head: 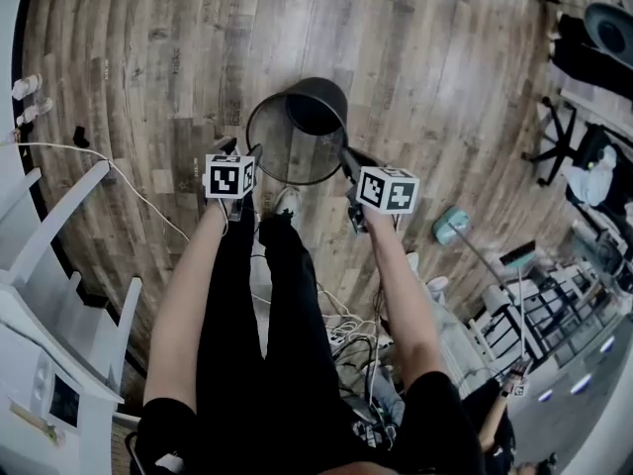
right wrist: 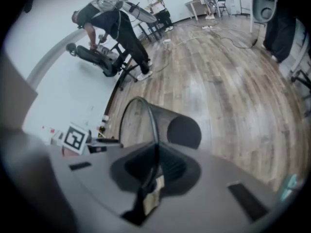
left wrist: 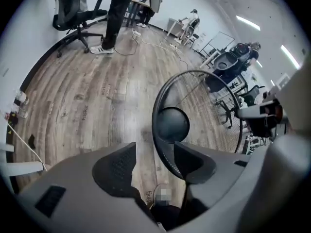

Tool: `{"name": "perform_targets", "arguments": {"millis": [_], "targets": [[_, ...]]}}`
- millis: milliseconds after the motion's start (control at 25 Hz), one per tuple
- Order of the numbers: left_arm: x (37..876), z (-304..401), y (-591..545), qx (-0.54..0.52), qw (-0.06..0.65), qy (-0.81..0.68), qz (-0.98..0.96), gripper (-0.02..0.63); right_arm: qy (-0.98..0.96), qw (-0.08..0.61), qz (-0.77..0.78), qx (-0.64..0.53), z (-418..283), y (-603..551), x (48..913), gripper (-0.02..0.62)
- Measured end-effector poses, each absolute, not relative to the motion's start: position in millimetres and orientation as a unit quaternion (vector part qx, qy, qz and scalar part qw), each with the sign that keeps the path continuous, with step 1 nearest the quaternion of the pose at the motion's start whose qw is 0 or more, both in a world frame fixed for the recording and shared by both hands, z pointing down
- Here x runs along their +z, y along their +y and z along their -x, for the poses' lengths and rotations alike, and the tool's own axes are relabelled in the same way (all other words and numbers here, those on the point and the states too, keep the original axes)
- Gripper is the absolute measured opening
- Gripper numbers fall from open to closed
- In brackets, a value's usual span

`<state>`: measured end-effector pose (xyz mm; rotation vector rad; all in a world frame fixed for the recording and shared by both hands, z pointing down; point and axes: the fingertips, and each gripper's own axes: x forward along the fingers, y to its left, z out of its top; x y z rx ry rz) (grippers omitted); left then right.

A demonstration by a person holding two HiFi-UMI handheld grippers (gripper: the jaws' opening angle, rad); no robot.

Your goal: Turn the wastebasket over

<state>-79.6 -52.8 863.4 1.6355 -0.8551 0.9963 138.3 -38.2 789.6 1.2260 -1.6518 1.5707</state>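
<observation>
Between the right gripper's (right wrist: 154, 171) jaws, the thin top rim of the wastebasket (right wrist: 167, 118) was pinched tight. The left gripper (left wrist: 155, 154) stood spread, with the opposite side of the rim between its jaws but not squeezed. The basket hung tipped, mouth toward the person and base away, over the wooden floor (head: 148, 87) ahead of the person's shoes. Being open wire mesh, it was probably light, fairly stiff and a little springy. The rim looked like the surest hold, gripped at two opposite points.
</observation>
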Motion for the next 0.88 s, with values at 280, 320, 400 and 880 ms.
{"name": "perform_targets", "arguments": {"millis": [280,320,400,880], "targets": [[875.5,62.9,-56.3,0.377,0.523,-0.351,-0.679,0.109,-0.622,0.253,-0.453,0.587,-141.4,-50.0,794.3,0.048],[876.1,60.6,-58.5,0.371,0.525,-0.351,-0.68,0.105,-0.618,0.251,-0.457,0.588,-145.0,-50.1,799.5,0.048],[875.7,56.2,-62.1,0.361,0.528,-0.35,-0.684,0.098,-0.61,0.246,-0.466,0.592,-153.2,-48.9,813.1,0.048],[914.1,47.3,-71.6,0.381,0.498,-0.349,-0.696,0.087,-0.558,0.254,-0.511,0.602,-168.0,-34.1,915.0,0.048]]}}
